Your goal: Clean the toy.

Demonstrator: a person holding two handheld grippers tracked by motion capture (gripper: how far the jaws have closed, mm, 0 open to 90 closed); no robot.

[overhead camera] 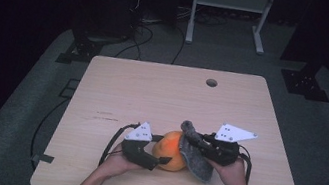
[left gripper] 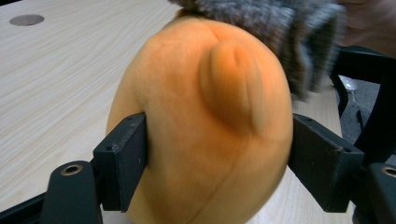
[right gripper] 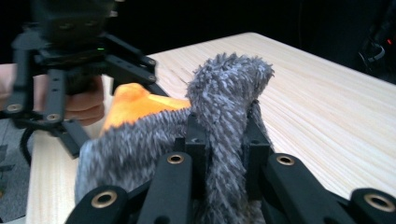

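Fingers (left gripper: 122, 161) of my left gripper (overhead camera: 167, 160) press on both sides of the big orange soft toy (left gripper: 205, 135), which sits on the bench (overhead camera: 152, 90) near my edge. On its right side I see the smaller grey fuzzy cloth (overhead camera: 194, 156), lying against the toy. My right gripper (right gripper: 223, 154) has its fingers pinched tight on that cloth.

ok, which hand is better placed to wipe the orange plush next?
Right. Its gripper is already clamped on the grey fuzzy cloth, draped against the orange plush. The left gripper is busy bracing the plush between its jaws.
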